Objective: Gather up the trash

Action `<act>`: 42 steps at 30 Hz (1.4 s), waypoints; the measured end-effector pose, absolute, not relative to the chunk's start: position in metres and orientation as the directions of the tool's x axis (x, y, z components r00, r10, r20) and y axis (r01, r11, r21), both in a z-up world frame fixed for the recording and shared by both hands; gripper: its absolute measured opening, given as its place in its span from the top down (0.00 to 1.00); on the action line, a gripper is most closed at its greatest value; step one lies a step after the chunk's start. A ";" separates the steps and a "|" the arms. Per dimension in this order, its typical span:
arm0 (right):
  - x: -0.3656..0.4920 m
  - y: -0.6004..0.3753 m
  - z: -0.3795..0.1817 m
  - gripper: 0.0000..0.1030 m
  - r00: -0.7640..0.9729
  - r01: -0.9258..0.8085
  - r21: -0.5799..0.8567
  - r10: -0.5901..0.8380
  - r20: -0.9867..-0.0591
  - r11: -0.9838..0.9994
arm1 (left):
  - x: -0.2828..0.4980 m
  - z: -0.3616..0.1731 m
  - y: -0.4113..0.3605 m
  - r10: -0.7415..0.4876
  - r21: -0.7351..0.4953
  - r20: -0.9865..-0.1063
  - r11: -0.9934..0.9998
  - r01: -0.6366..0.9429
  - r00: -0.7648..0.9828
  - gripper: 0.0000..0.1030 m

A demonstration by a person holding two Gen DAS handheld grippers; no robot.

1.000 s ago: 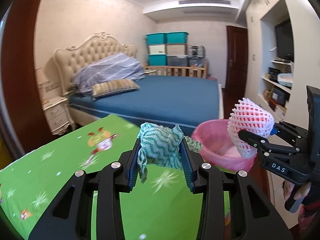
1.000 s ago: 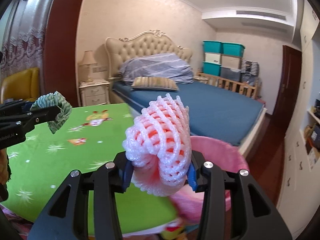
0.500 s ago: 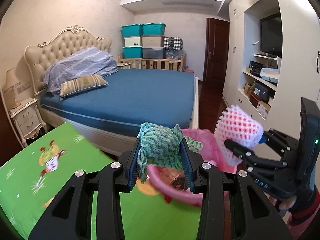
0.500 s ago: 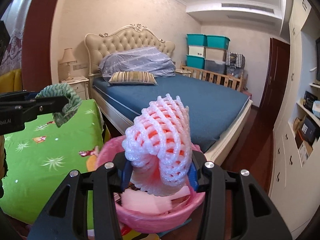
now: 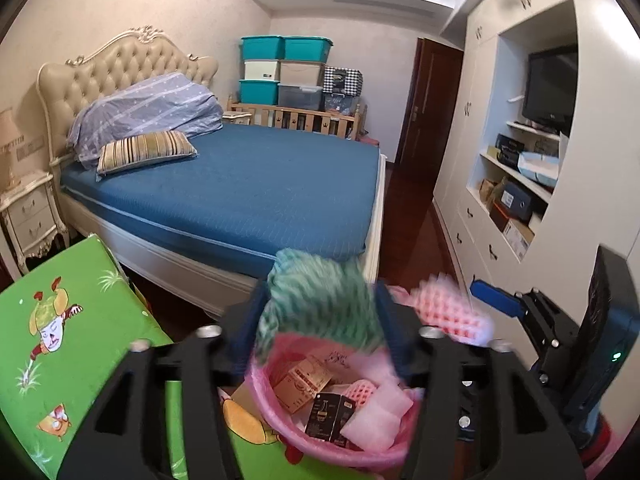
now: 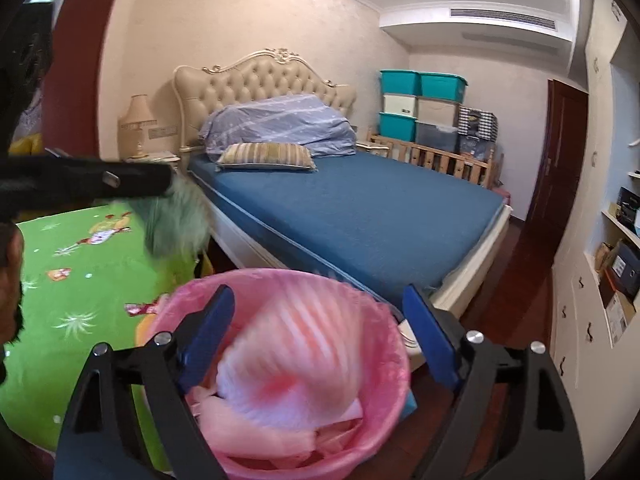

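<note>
My left gripper has spread wide; the green patterned cloth is blurred between its fingers, slipping down over the pink trash bin. My right gripper is open over the same bin. The pink foam fruit net is blurred, falling free between its fingers into the bin; it shows in the left wrist view too. The bin holds small boxes and white foam pieces. The cloth also shows in the right wrist view beside the left gripper.
A table with a green cartoon cloth stands left of the bin. A bed with a blue cover lies behind. White cabinets with shelves line the right wall. A nightstand stands at the far left.
Both grippers moved from the table to over the bin. The right gripper opened and let go of the foam net. The left gripper's jaws widened and the cloth is dropping.
</note>
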State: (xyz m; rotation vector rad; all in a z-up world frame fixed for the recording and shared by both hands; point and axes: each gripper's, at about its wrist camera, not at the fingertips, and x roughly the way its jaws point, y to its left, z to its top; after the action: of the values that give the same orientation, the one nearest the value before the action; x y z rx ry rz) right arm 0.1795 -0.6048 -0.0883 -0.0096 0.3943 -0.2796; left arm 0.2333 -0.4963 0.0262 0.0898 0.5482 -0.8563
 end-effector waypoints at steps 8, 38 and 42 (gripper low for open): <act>0.111 -0.634 -0.065 0.11 0.881 0.360 -0.003 -0.341 -0.327 0.933 | 0.206 0.053 -0.464 -0.656 0.017 -0.381 0.699 0.715 0.651 0.09; 0.009 -0.537 -0.073 0.05 0.845 0.419 0.036 -0.375 -0.382 0.907 | 0.092 0.010 -0.360 -0.640 0.065 -0.365 0.707 0.704 0.676 0.06; 0.011 -0.533 -0.069 0.05 0.854 0.403 0.031 -0.364 -0.372 0.915 | 0.091 0.009 -0.361 -0.646 0.062 -0.361 0.703 0.709 0.673 0.06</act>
State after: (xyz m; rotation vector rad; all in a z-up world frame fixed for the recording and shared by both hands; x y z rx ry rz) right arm 0.0112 -0.5329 -0.0694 0.1090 0.3689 -0.4045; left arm 0.0910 -0.3611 0.0094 0.2041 0.3259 -0.7683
